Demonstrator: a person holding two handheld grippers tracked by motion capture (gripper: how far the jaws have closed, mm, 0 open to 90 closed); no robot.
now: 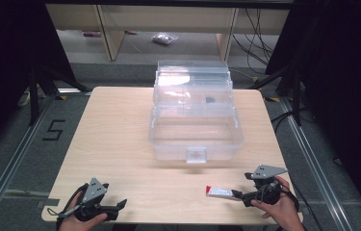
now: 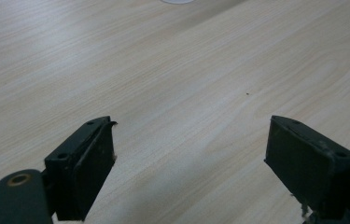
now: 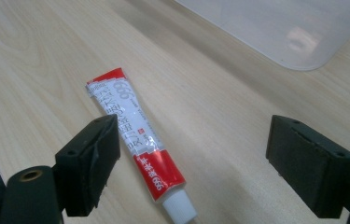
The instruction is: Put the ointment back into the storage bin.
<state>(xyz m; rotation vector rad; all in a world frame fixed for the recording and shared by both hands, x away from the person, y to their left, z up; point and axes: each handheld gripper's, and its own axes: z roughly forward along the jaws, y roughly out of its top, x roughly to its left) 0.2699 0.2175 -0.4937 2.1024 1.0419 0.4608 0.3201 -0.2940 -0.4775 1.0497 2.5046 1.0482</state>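
Observation:
A small red and white tube (image 1: 219,192) (image 3: 137,147) with a white cap lies flat on the wooden table near its front right. My right gripper (image 1: 243,197) (image 3: 191,158) is low over the table with its jaws wide open; the tube's capped end lies between them, close to the left jaw, and neither pad presses on it. At the front left, my left gripper (image 1: 120,208) (image 2: 189,158) rests open above bare wood, nothing between its jaws. A clear plastic storage box (image 1: 195,115) with its lid tipped back stands in the middle of the table.
The box's front latch (image 1: 196,155) faces me, and its rounded corner (image 3: 298,51) lies beyond the right gripper. Bare wood (image 1: 120,139) stretches left of the box. Dark frame legs and cables (image 1: 284,77) flank the table, and a shelf stands behind it.

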